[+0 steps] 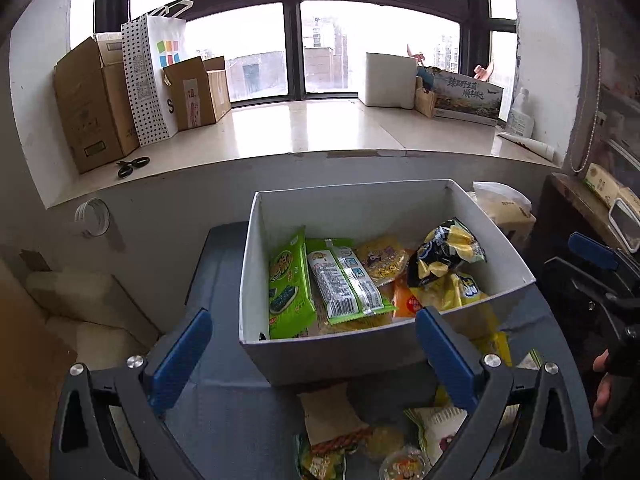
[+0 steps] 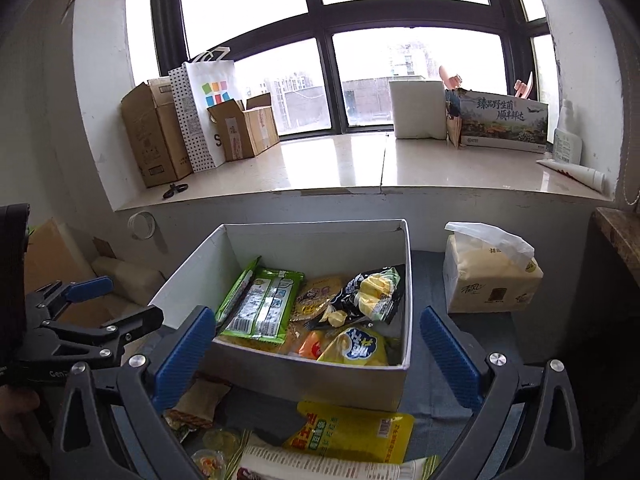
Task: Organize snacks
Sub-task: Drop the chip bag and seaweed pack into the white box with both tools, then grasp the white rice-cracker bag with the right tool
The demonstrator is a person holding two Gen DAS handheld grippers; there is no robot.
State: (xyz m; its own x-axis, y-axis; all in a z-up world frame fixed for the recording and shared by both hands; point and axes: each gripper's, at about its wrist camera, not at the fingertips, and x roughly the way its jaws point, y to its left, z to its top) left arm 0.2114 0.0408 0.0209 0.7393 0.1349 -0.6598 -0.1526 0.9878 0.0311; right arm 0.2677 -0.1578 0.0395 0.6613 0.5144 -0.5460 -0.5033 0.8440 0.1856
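Right now a white box (image 1: pixel 360 352) sits on a blue-grey cloth (image 1: pixel 224 420) below a window ledge (image 1: pixel 320 132), and it is partly filled with snacks. Along its left wall stands a green seaweed pack (image 1: pixel 286 284); beside that lies a second green pack (image 1: pixel 346 280) with its barcode side up. Toward the right side a black and yellow chip bag (image 2: pixel 370 294) leans over a yellow bag (image 2: pixel 356 350), with a small orange packet (image 2: pixel 312 342) and a pale yellow packet (image 1: pixel 382 260) tucked between them and the green packs. More snacks lie loose on the cloth in front of the box: a large yellow pouch (image 2: pixel 356 432), a brown-topped packet (image 1: pixel 330 420) and a small clear jelly cup (image 1: pixel 402 464). To the right of the box, apart from it, stands a soft pack of tissues (image 2: pixel 490 276). On the ledge are brown cardboard boxes (image 1: pixel 94 108), a dotted paper bag (image 1: pixel 154 76), scissors (image 1: pixel 133 166) and a white foam box (image 1: pixel 388 80). The left gripper (image 1: pixel 314 354) hangs over the near edge of the box with its blue fingers (image 1: pixel 182 356) spread as wide as they go, gripping nothing. The right gripper (image 2: pixel 318 354) is likewise fully spread and empty, its fingers either side of the box's near wall without pressing on it.
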